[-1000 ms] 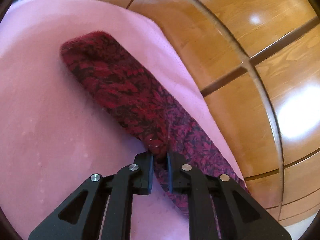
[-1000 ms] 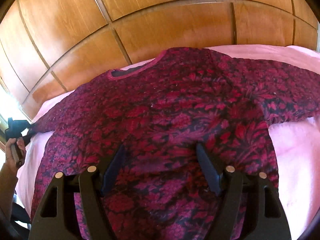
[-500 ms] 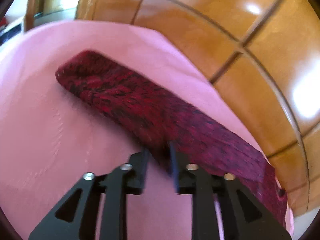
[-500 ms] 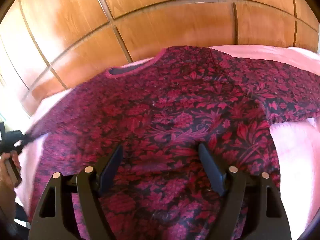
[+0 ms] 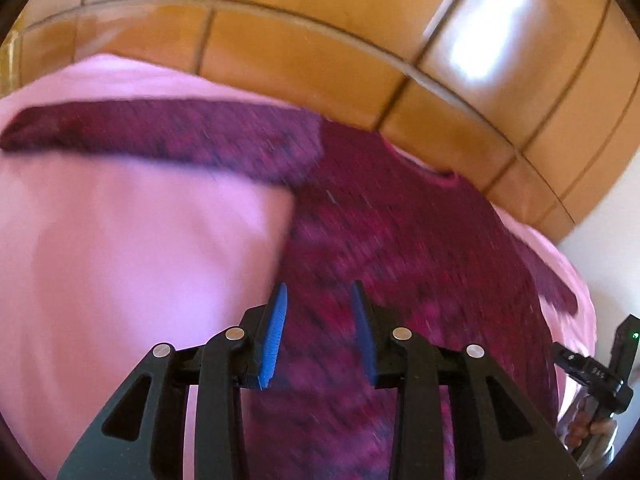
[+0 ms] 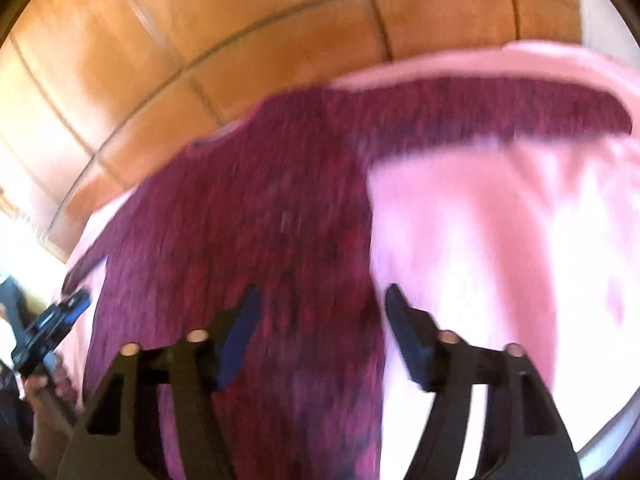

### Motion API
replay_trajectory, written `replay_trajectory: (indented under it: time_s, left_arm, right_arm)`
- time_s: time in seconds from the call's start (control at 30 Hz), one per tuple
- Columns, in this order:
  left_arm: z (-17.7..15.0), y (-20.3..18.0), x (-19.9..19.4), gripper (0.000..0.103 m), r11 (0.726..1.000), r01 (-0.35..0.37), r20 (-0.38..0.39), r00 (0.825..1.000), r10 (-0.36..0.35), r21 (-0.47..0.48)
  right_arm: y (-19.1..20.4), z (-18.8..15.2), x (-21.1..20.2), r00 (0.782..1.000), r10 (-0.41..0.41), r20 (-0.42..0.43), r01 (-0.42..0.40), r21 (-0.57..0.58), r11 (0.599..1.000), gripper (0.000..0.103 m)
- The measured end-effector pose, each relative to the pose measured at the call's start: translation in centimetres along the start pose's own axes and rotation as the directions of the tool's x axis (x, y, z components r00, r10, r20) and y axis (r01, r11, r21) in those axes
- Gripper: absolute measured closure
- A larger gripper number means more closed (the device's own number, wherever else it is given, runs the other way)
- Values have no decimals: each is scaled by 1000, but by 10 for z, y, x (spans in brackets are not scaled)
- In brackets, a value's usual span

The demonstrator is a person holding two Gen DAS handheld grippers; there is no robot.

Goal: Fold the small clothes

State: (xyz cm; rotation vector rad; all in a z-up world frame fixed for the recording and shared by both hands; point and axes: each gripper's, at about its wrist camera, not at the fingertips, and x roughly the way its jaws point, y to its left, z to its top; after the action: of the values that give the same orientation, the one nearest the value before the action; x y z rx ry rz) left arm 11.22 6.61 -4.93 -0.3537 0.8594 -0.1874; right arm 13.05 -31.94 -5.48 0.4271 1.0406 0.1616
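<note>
A dark red patterned sweater [image 5: 400,248] lies flat on a pink sheet [image 5: 120,260], sleeves spread out to both sides. It also shows in the right wrist view [image 6: 260,220]. My left gripper [image 5: 318,300] is open and empty, hovering over the sweater's left side near the armpit. My right gripper [image 6: 320,300] is open and empty, over the sweater's right side edge. Both views are blurred by motion. Each gripper shows at the edge of the other's view, the right one [image 5: 600,372] and the left one [image 6: 44,328].
A glossy wooden panelled headboard [image 5: 320,40] runs behind the sheet, also in the right wrist view [image 6: 240,40]. Pink sheet [image 6: 500,240] stretches beside the sweater on both sides. A white wall [image 5: 608,208] is at the right.
My left gripper let go of the left sleeve, opened, and swung right over the sweater's body. My right gripper moved right toward the sweater's right edge. Both cameras are now blurred.
</note>
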Motion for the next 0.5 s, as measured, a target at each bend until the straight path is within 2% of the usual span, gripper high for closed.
replay_trajectory:
  time_s: [0.1,0.13,0.2,0.33,0.43,0.5]
  left_arm:
    - [-20,-3,-1,72,999,-38,-3,999,38,13]
    - [-24,-2,-1,72,999,-37,-12,999,37,5]
    - [-32,0,-1,72,999,-54,-12,998,54,-4]
    - [-43,-1,-4,72,994,-102,-19,995,102,26]
    - [-56,-4,-10,72,994,-106,-17,994,106,32]
    - [-55,-4,-13,72,994,-107,-20,994,107,29]
  right_arm:
    - [5,-22,-2,999,6,-50,-8,-43,999,60]
    - [8,-28,-2,998,-4,-59,0,-65,998,73]
    - [14,-34,-5,997,-64,-45,57,-134,989,90]
    - [20,-26,-28,995,-101,18,103,-184,977,92]
    - [8,-38,-10,985,-170,-33,160,-204,966,92]
    - [3,-39,-6,988,-153,-30,144,-197,970,89]
